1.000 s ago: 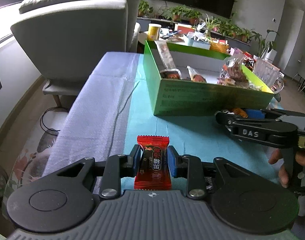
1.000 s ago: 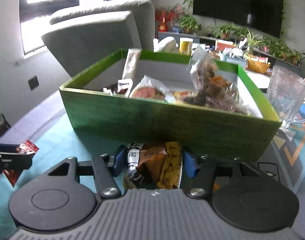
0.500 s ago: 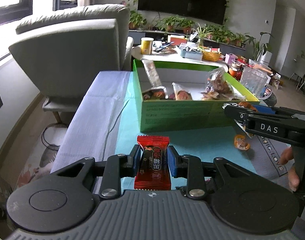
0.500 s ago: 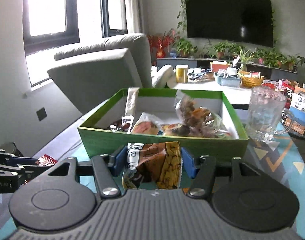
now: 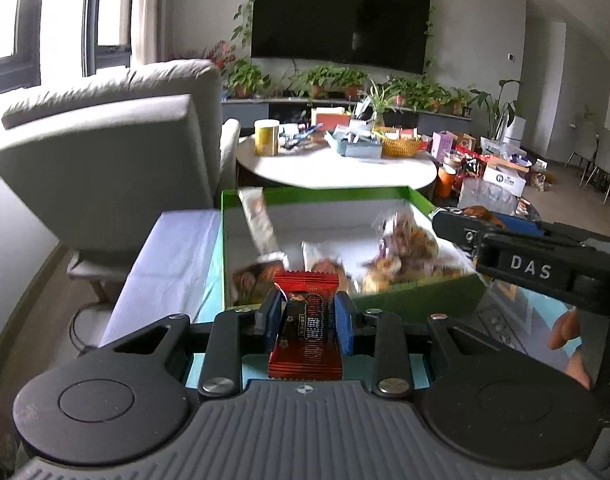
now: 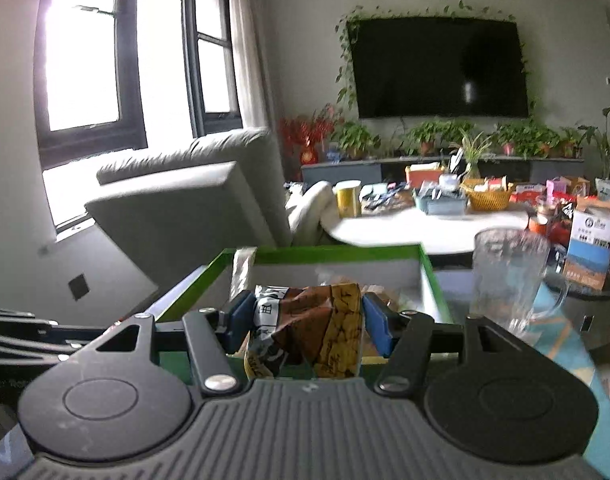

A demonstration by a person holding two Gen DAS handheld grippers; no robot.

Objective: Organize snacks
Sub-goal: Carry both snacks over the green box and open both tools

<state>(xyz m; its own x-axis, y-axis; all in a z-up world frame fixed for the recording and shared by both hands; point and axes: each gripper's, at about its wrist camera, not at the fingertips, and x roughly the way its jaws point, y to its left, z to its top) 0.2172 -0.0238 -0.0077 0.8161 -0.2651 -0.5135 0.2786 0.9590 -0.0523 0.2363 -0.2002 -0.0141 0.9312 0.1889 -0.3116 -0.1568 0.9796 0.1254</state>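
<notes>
My left gripper (image 5: 307, 316) is shut on a small red snack packet (image 5: 305, 334), held just short of the near wall of the green box (image 5: 417, 302). Inside the box lie several wrapped snacks (image 5: 405, 248), one long packet (image 5: 259, 220) leaning on the left wall. My right gripper (image 6: 307, 318) is shut on a brown and yellow snack bag (image 6: 309, 330), raised over the near edge of the green box (image 6: 337, 254). In the left wrist view the right gripper (image 5: 465, 222) reaches in from the right above the box's right corner.
The box stands on a table with a teal cloth (image 5: 537, 312) and a lavender cover (image 5: 173, 248). A clear glass mug (image 6: 509, 280) stands right of the box. A grey armchair (image 5: 105, 168) is at the left, a cluttered white round table (image 5: 337, 168) behind.
Both grippers have risen and moved toward the box, each keeping its snack. Both views now look over the box's near wall into it.
</notes>
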